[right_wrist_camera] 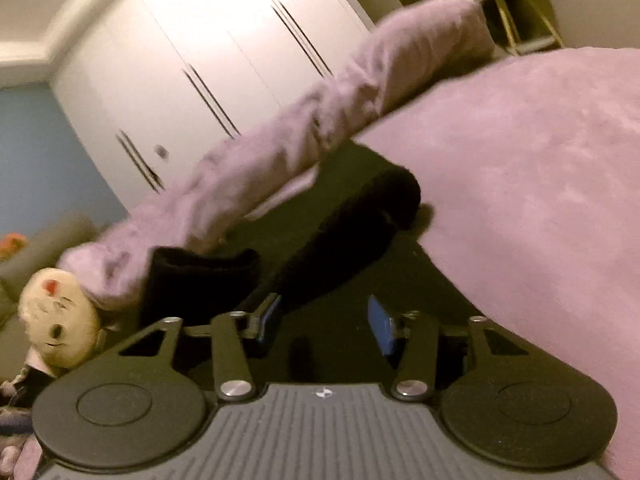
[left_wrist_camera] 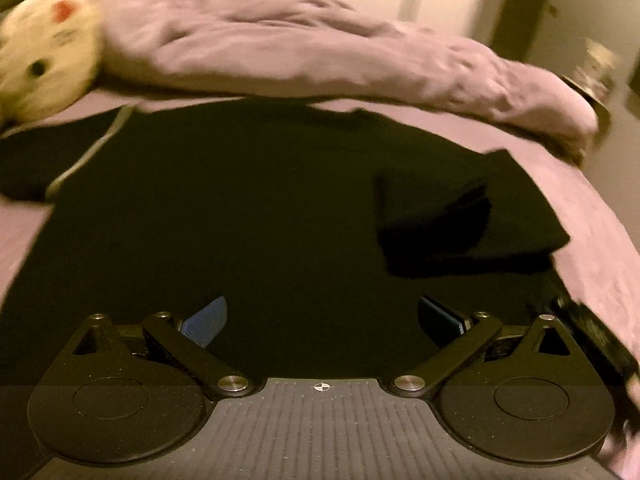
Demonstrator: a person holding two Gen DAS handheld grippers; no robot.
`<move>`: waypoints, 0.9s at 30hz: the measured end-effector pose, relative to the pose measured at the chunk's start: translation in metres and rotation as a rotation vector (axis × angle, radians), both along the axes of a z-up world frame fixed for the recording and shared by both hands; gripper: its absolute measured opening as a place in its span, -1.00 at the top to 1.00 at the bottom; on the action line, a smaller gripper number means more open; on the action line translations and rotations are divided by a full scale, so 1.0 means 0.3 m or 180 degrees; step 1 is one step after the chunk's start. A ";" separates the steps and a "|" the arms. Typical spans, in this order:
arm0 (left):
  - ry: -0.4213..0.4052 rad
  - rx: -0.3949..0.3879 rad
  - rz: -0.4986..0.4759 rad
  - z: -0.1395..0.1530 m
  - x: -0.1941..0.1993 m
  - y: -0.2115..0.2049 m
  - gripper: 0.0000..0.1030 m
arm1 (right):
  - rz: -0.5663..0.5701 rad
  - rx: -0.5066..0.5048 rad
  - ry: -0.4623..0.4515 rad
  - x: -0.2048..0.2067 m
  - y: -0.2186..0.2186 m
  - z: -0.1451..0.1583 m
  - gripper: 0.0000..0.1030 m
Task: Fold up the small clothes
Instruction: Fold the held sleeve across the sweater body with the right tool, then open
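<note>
**Black garment spread on a pink bed, both grippers above it**

Pink bedsheet (left_wrist_camera: 592, 216) covers the bed, with a rumpled pink duvet (left_wrist_camera: 280, 52) rolled along its far side and white wardrobe doors (right_wrist_camera: 208, 52) behind. A cream plush toy with a red mark (left_wrist_camera: 44, 56) lies at the duvet's left end. The flat black fabric garment (left_wrist_camera: 240, 208) is spread over the sheet, and a pale cord (left_wrist_camera: 86, 156) crosses its upper left part. One corner of the garment is turned over into a dark fold (left_wrist_camera: 448, 224) on its right side. The left gripper (left_wrist_camera: 320, 316) hangs over the garment with its blue-padded fingers (left_wrist_camera: 206, 320) wide apart and nothing between them. In the right wrist view, the right gripper (right_wrist_camera: 324, 320) has its fingers (right_wrist_camera: 382, 326) partly apart, gripping nothing; the rolled edge of the black fabric (right_wrist_camera: 352, 232) lies just ahead of its left finger. Both views are motion-blurred.
</note>
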State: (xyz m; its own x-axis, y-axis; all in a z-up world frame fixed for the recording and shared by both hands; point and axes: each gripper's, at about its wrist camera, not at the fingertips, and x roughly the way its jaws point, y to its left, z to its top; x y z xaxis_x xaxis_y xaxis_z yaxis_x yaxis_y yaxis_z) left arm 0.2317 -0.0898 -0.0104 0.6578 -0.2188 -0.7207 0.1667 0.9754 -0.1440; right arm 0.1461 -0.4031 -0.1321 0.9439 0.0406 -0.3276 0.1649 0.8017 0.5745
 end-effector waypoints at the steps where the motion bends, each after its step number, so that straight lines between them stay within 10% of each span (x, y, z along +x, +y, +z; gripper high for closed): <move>1: -0.0080 0.0080 -0.0077 -0.010 0.031 -0.058 -1.00 | -0.0010 0.0051 -0.0077 -0.014 -0.005 0.002 0.07; 8: -0.0372 0.1010 -0.0428 -0.124 0.209 -0.317 -1.00 | 0.0047 0.0129 -0.0217 0.010 -0.005 -0.041 0.05; 11: -0.0407 0.0932 -0.0345 -0.139 0.259 -0.336 -0.97 | 0.0058 0.0164 -0.0272 0.016 -0.003 -0.045 0.05; 20: -0.0088 0.0357 -0.0284 -0.148 0.352 -0.322 0.62 | 0.0079 0.0195 -0.0328 0.028 0.018 -0.046 0.05; 27: -0.0310 0.0081 -0.0021 -0.032 0.413 -0.197 0.75 | 0.0079 0.0186 -0.0319 0.029 0.018 -0.046 0.05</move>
